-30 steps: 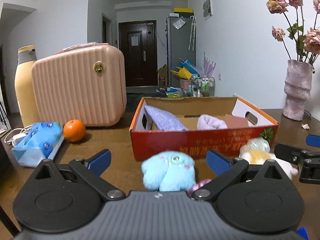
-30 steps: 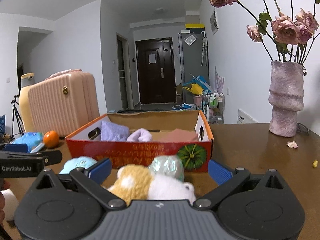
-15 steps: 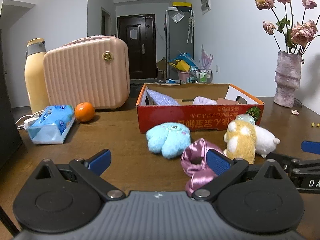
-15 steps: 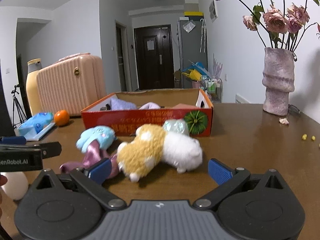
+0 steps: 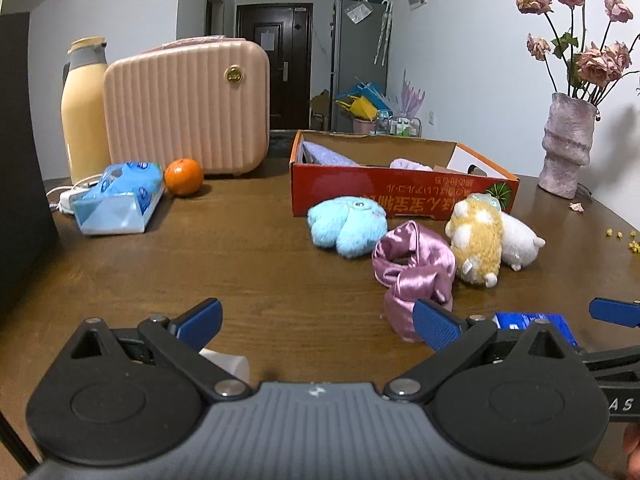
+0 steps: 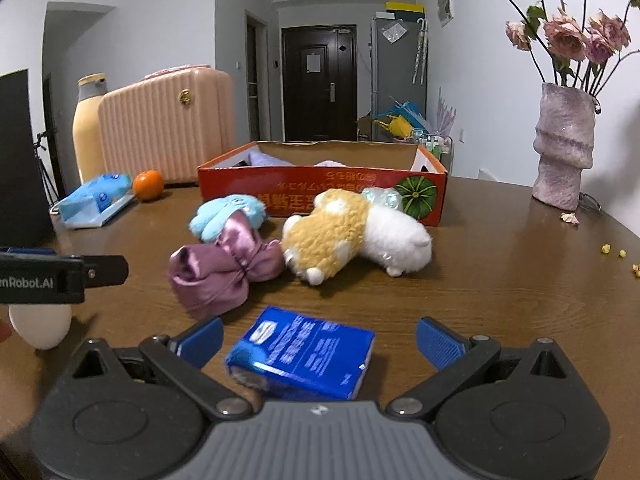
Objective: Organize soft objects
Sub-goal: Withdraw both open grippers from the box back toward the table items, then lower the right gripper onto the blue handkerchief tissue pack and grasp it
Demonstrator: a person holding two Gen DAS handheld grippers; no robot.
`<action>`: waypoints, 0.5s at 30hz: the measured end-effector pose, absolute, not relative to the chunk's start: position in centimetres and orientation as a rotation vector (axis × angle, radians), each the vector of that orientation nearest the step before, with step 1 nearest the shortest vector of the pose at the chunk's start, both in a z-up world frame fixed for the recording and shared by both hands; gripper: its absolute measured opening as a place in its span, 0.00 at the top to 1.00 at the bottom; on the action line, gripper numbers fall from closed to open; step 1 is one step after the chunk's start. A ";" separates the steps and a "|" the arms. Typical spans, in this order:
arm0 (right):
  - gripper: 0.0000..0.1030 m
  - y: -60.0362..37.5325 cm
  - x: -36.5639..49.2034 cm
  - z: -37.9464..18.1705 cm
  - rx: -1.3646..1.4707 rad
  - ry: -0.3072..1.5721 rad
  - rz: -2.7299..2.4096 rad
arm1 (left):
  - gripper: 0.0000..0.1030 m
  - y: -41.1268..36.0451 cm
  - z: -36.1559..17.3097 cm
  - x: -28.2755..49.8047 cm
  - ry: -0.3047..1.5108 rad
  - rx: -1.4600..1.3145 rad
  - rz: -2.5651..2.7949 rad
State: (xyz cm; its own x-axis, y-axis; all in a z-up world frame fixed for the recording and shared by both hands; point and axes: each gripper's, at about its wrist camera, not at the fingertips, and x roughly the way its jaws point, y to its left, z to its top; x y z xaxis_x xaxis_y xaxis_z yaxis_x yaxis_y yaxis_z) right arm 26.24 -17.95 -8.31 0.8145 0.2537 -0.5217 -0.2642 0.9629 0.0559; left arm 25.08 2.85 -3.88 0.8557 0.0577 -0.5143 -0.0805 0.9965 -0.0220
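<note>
Soft toys lie loose on the wooden table (image 5: 224, 264), just in front of the red cardboard box (image 5: 400, 196), none in either tool yet. Going L to R:

Far L, not task stuff: tissue pack (image 5: 120, 196), orange (image 5: 183, 177), pink case (image 5: 188, 108), yellow flask (image 5: 85, 108). A white egg-like thing (image 6: 40, 324) sits near the left gripper (image 5: 316, 322), which is spread wide w/ nothing between its blue pads.

Mid: blue plush (image 5: 347, 226), close to the box front. Next, purple satin scrunchie (image 5: 414, 268), touching or nearly touching the blue plush in the right wrist view. Then yellow-and-white plush (image 6: 332, 236) leaning on the white plush (image 6: 394, 242), w/ a small pale shiny item (image 6: 382, 197) behind them against the box. Box already holds some lilac cloth.

Near R: blue packet (image 6: 304, 354) lies between the spread pads of the right gripper (image 6: 320, 342), also released, gripping nothing; can't tell if a pad touches it.

Risks, as I judge them: 
- closing R now would grab the blue packet, prob. not a soft item
- yellow & white plush touch, so a pinch on one may drag the other
- satin is slippery, could slide out of the pads
- reaching over the box may clip its near wall
- vase (image 6: 564, 148) at far R looks top-heavy; a wide swing could tip it.
</note>
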 end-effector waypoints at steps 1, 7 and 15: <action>0.00 -17.6 26.0 -8.4 -0.025 0.556 0.278 | 0.00 3.0 -3.9 24.9 0.542 -0.048 0.072; 0.00 -16.1 25.8 -8.7 -0.082 0.585 0.265 | 0.00 3.3 -4.1 24.3 0.562 -0.062 0.083; 0.00 -16.7 27.1 -9.2 -0.034 0.652 0.217 | 0.00 3.6 -4.3 24.0 0.573 -0.074 0.096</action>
